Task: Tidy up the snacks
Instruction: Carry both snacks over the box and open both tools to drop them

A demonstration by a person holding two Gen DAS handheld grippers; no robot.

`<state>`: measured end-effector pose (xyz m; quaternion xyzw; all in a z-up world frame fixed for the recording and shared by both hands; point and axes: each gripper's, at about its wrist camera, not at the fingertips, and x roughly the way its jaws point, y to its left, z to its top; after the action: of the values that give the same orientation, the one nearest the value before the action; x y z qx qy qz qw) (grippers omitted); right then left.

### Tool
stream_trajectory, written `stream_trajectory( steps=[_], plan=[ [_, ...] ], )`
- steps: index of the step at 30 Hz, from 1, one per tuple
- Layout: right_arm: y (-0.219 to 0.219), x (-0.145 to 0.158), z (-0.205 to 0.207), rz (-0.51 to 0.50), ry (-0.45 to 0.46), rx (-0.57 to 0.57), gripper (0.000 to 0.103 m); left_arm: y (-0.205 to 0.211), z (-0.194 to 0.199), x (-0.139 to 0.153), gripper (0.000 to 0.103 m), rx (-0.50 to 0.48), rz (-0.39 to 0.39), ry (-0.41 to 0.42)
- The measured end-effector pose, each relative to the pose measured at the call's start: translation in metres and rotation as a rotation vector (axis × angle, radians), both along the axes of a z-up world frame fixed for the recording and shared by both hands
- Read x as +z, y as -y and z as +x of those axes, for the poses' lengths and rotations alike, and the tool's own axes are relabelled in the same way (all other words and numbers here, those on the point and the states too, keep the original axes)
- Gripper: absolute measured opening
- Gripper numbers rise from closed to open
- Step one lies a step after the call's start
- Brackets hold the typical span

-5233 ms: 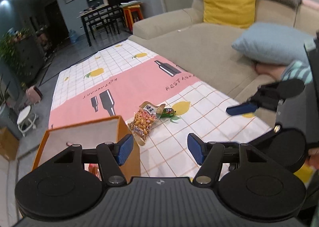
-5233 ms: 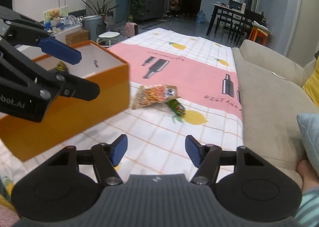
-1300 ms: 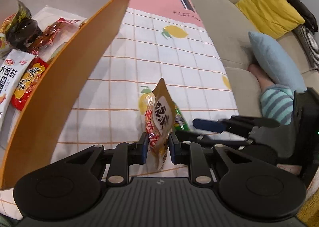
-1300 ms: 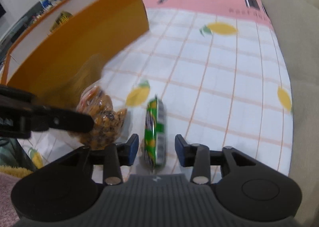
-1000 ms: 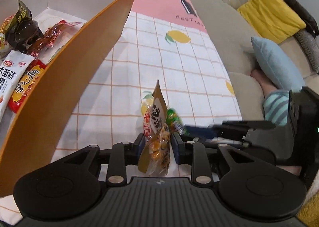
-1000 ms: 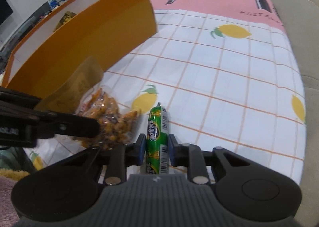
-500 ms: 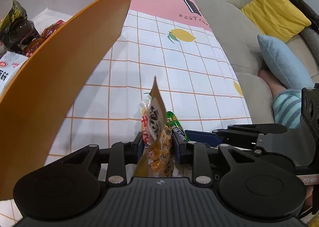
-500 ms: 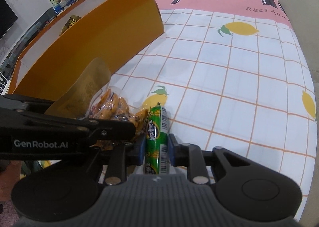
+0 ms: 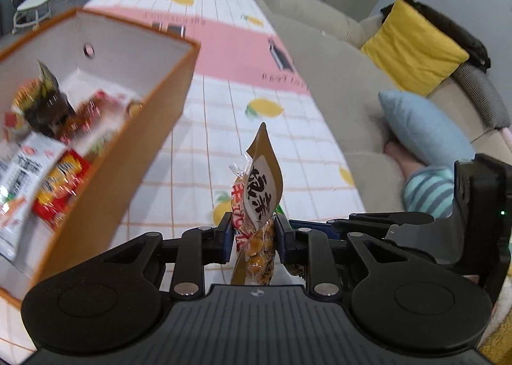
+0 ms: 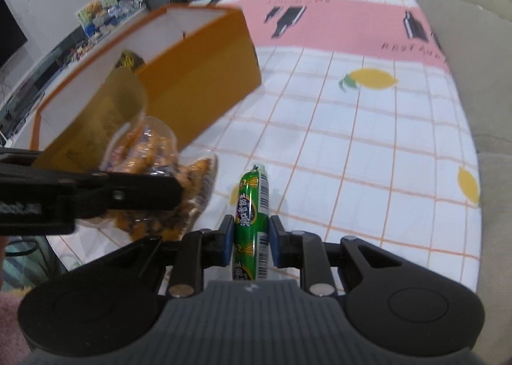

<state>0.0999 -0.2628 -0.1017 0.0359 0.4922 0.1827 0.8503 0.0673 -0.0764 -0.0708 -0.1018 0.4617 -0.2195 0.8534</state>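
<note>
Left gripper (image 9: 252, 233) closing on peanut bag (image 9: 257, 214), right gripper (image 10: 249, 238) clamping green sausage (image 10: 251, 221), orange box (image 9: 128, 153) edge just left, tablecloth (image 10: 368, 147) bare ahead

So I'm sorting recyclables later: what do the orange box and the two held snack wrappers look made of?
Orange box: likely cardboard, matte, thin stiff walls, white inside. Peanut bag: clear glossy plastic film with a tan, paper-looking header; nuts show through. Green sausage stick: shiny printed plastic casing, probably, with a barcode.
</note>
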Motion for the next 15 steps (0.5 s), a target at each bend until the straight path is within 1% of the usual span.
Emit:
stream_trajectory(
  steps=[3, 6, 11, 15],
  plan=[
    [-0.002, 0.019, -0.001, 0.039, 0.044, -0.013, 0.02, -0.014, -0.002, 0.02, 0.029, 0.026, 0.003, 0.034],
    [-0.014, 0.041, -0.002, 0.072, 0.105, 0.015, 0.02, -0.036, -0.004, 0.042, 0.029, 0.053, -0.001, 0.059],
    [-0.049, 0.076, 0.007, 0.09, 0.177, 0.101, 0.02, -0.076, 0.001, 0.077, 0.029, 0.107, 0.043, 0.109],
    [-0.083, 0.102, 0.023, 0.06, 0.232, 0.191, 0.02, -0.108, 0.011, 0.099, 0.029, 0.147, 0.061, 0.129]
  ],
)
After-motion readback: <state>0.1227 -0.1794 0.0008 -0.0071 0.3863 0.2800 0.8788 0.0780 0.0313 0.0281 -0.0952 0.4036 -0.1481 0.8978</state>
